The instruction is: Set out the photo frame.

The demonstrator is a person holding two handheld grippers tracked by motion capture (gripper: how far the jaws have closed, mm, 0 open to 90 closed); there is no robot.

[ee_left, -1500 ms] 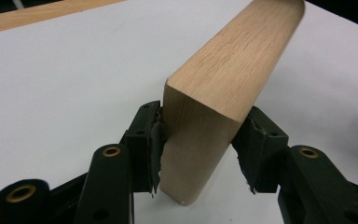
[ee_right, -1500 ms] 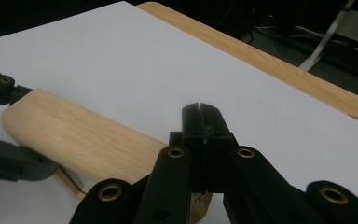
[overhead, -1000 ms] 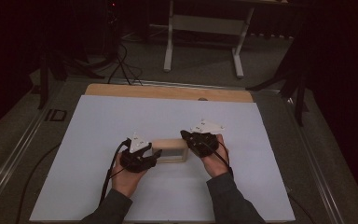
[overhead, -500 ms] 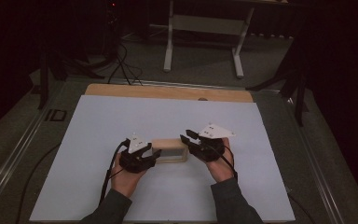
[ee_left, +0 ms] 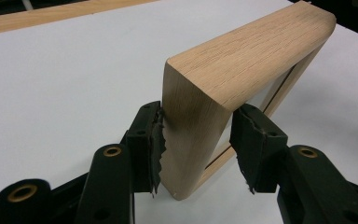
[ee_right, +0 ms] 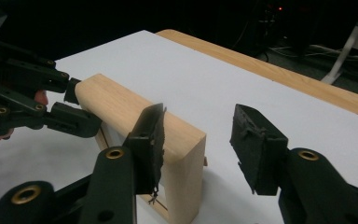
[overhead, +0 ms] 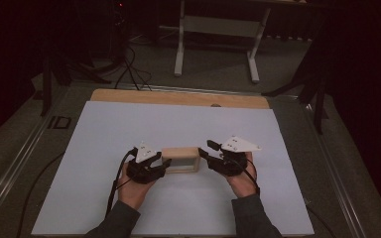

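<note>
Left hand (overhead: 135,187): comes in from the bottom of the high view, wrapped round the left gripper (overhead: 155,166) at the frame's left end.
Left gripper jaws: clamped on the wooden frame (overhead: 180,159) — in the left gripper view one pad (ee_left: 154,144) presses the frame's (ee_left: 242,65) outer face, the other (ee_left: 249,140) sits against its inner side.
Wooden frame: pale wood, rounded corners, standing upright on its long edge on the white sheet (overhead: 178,124) that covers the counter, near the person's side, right between the two grippers.
Right gripper (overhead: 209,157): just off the frame's right end, grey three-cornered plate (overhead: 237,144) on top.
Right gripper jaws: have just been opening, now apart and gripping nothing — in the right gripper view one pad (ee_right: 150,140) stands in front of the frame's (ee_right: 135,116) near corner, the other (ee_right: 256,144) is out over bare sheet.
Right hand (overhead: 242,176): behind its gripper, sleeve at the picture's bottom edge.
Far edge: a strip of bare wood counter (overhead: 178,97) beyond the sheet.
</note>
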